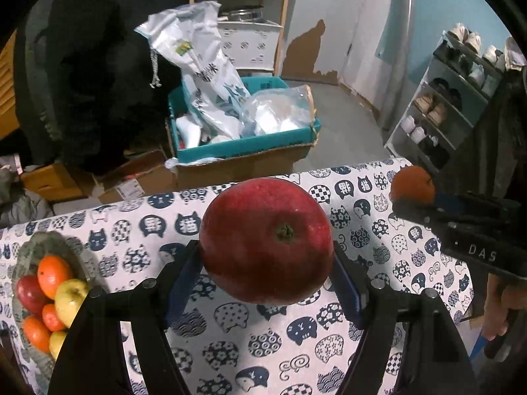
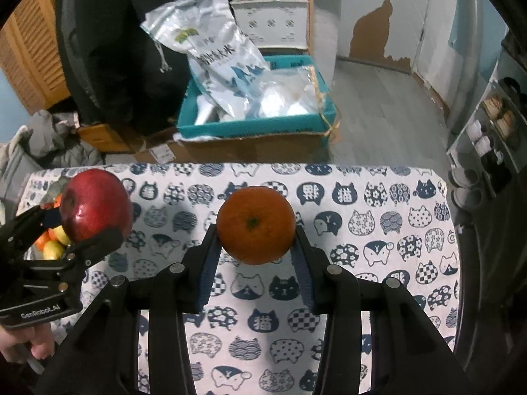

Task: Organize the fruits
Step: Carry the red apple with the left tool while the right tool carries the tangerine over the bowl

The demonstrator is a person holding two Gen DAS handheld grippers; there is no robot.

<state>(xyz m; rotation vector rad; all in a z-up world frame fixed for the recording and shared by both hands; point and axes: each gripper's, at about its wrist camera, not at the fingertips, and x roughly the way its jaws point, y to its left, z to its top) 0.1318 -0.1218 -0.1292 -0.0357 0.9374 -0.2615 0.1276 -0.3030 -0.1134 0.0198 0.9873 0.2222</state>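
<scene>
Both grippers are loaded and lifted off the table. On the left gripper, the blue pads are clamped against the sides of a large red apple, stem end facing the camera, so the apple hangs clear above the cat-print tablecloth. Over on the right gripper, the jaws are closed tight on an orange, its green stem spot turned toward the lens, and it too sits above the cloth rather than on it.

From the right wrist view the apple shows at the left, pinched between black fingers, with a hand wrapped around the handle below. From the left wrist view the orange appears at the far right, near the back edge of the table.

At the left end of the table a grey-green bowl holds more fruit: a few oranges, a red apple and what look like yellow-green apples, though the fisheye edge makes the exact count hard to read.

Beyond the table, on the floor, a teal-lined cardboard box holds white printed bags. A shoe rack stands along the wall to the right, and a wooden shelf stands behind the box.
</scene>
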